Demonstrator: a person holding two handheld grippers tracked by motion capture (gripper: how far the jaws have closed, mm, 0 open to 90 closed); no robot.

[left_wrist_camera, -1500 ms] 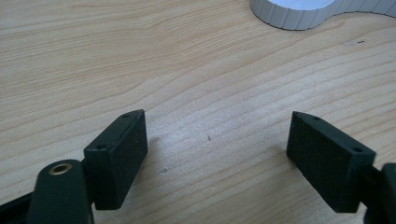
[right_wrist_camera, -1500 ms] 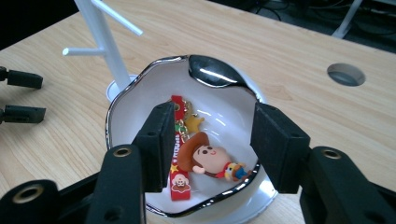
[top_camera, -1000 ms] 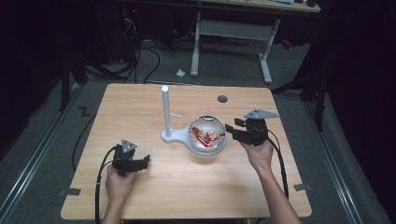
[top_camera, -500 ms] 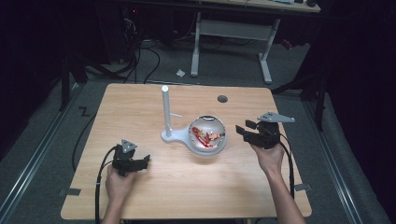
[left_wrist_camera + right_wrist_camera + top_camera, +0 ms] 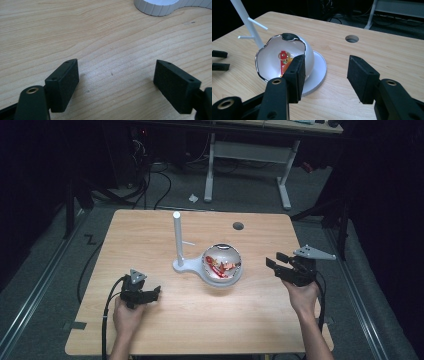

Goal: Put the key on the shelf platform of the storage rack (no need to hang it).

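Two grippers are working over the wooden table (image 5: 150,235), and the white bowl (image 5: 222,265) with red and orange pieces (image 5: 220,265) inside is sitting mid-table on the round end of a white stand (image 5: 179,245), touching neither of them. The right gripper (image 5: 279,264) is hovering well to the bowl's right with its jaws pointing toward it; in the right gripper view the bowl (image 5: 284,57) is lying ahead and left of the right gripper (image 5: 325,75), partly behind the left jaw, with nothing between the pads. Those jaws are standing apart and have just been opening wider. The left gripper (image 5: 154,293) is resting near the table's front left, jaws spread and empty, aimed toward the stand, whose base edge (image 5: 160,6) is showing at the top of the left gripper view.

Compared with a second ago, the right gripper is sitting farther right: then its jaws were right at the bowl's side, and now bare table is separating them. The left gripper is keeping its place.

The person's right hand (image 5: 302,295) is gripping the tool from behind, forearm angling in from the lower right; the left hand (image 5: 127,317) is lying low on the table.
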